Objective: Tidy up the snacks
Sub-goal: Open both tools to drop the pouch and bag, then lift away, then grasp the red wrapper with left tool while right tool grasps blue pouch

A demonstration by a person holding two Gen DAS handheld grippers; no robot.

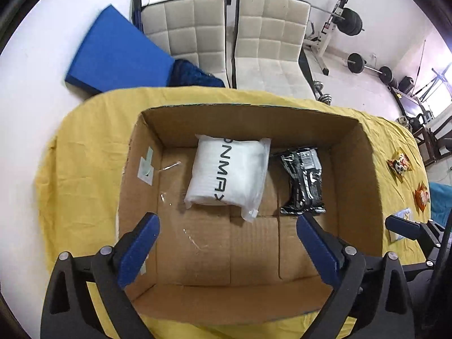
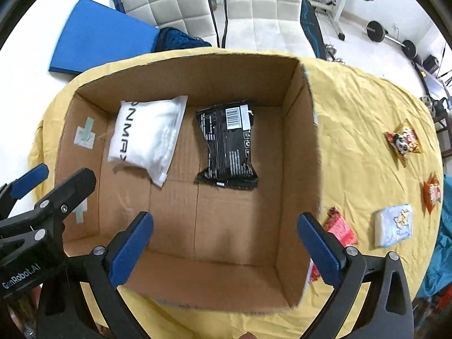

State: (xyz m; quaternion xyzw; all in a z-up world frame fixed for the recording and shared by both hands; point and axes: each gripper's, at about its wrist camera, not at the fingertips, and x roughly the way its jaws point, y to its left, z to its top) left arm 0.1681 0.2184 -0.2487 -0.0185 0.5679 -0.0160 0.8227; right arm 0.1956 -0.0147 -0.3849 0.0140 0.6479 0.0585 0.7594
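Note:
An open cardboard box [image 1: 364, 186] [image 2: 299, 147] stands on a yellow tablecloth [image 1: 82, 175] [image 2: 361, 107]. Inside it lie a white packet [image 1: 228, 169] [image 2: 147, 135] and a black snack packet [image 1: 305, 180] [image 2: 227, 144]. My left gripper [image 1: 227, 223] hovers open over the box, nothing between its fingers. My right gripper [image 2: 224, 223] is also open and empty above the box's near right part. Loose snacks lie on the cloth right of the box: a red packet [image 2: 340, 227], a pale blue packet [image 2: 394, 224], an orange packet [image 2: 431, 192] and a red-yellow packet [image 2: 404, 141].
Two pale padded chairs [image 1: 195, 28] [image 1: 271, 36] stand behind the table. A blue mat [image 1: 115, 48] leans on the floor at the left. Weight equipment [image 1: 350, 22] fills the back right. A teal cloth [image 2: 440, 254] hangs beyond the table's right edge.

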